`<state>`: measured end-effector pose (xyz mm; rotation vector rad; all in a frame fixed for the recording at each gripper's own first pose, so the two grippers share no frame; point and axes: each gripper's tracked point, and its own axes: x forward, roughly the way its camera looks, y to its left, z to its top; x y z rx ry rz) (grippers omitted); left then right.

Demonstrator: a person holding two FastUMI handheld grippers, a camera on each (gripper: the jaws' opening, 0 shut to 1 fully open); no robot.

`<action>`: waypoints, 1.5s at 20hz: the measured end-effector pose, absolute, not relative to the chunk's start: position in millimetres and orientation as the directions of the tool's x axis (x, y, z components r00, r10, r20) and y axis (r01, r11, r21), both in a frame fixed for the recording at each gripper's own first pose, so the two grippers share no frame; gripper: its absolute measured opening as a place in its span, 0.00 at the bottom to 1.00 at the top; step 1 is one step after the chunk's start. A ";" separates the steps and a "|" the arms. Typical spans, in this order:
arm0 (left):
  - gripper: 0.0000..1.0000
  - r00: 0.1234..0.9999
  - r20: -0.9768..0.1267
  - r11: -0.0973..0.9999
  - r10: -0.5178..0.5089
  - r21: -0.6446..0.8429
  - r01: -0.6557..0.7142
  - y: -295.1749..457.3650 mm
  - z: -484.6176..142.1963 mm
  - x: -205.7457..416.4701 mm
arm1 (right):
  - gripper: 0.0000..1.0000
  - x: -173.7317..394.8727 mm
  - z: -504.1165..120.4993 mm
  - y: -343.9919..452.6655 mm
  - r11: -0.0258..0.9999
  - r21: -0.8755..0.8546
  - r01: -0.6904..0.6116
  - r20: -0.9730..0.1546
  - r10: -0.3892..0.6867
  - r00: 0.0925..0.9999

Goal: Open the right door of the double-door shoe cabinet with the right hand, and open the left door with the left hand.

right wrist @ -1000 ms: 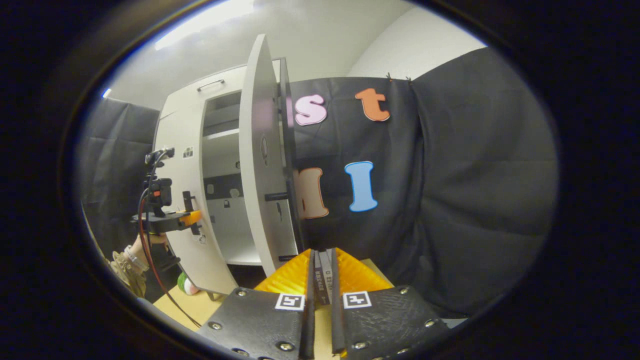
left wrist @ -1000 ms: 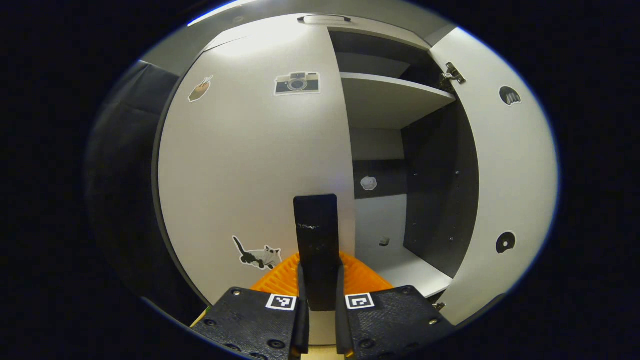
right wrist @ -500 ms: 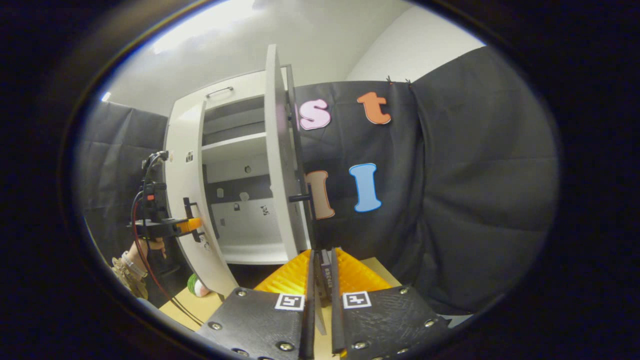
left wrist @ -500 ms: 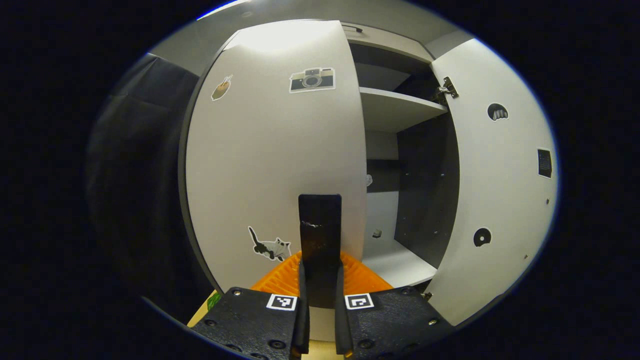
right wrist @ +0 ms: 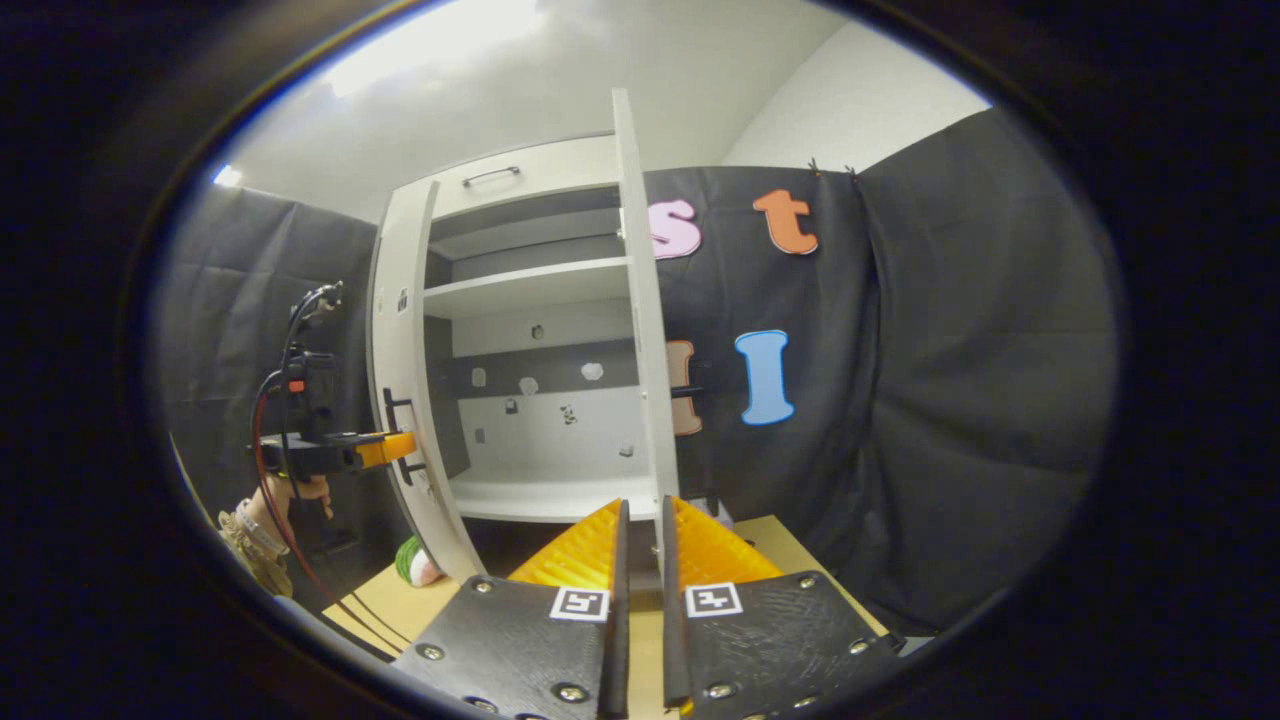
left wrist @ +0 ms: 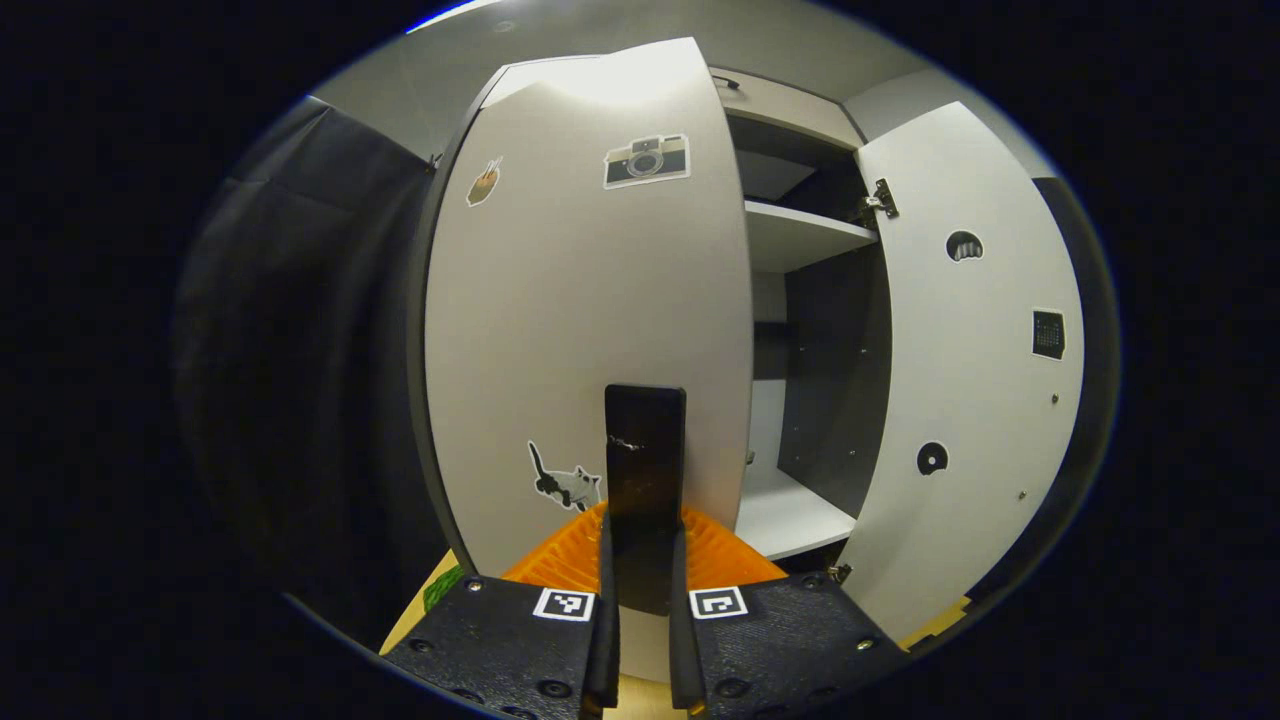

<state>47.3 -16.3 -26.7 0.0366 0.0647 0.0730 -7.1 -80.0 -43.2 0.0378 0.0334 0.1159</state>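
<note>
1. A light wooden table [right wrist: 400, 605] holds the white shoe cabinet [right wrist: 520, 175], which stands on it with both doors open.
2. A small round green and pink thing [right wrist: 415, 562] lies on the table, just beside the bottom of the cabinet's left door. What it is cannot be told.
3. Inside the cabinet, a white shelf [right wrist: 525, 287] sits up high.
4. The white bottom board [right wrist: 550, 497] is down low.
5. In the left gripper view, a strip of the table [left wrist: 418, 612] shows under the left door.
</note>
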 end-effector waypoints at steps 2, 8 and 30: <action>0.20 0.996 -0.062 0.997 0.067 0.034 -0.065 -11.9 -25.9 38.9 | 0.13 -9.1 -45.4 -70.5 0.991 0.037 -0.129 -0.035 0.130 0.991; 0.18 0.996 -0.061 0.998 0.068 0.024 -0.066 4.8 -23.5 12.4 | 0.13 -9.6 -51.2 -38.8 0.983 0.016 -0.181 -0.052 0.182 0.982; 0.02 0.968 -0.046 0.967 0.245 0.087 -0.240 118.5 -15.9 -55.5 | 0.18 25.2 -95.1 91.8 0.892 -0.031 -0.452 -0.164 0.441 0.882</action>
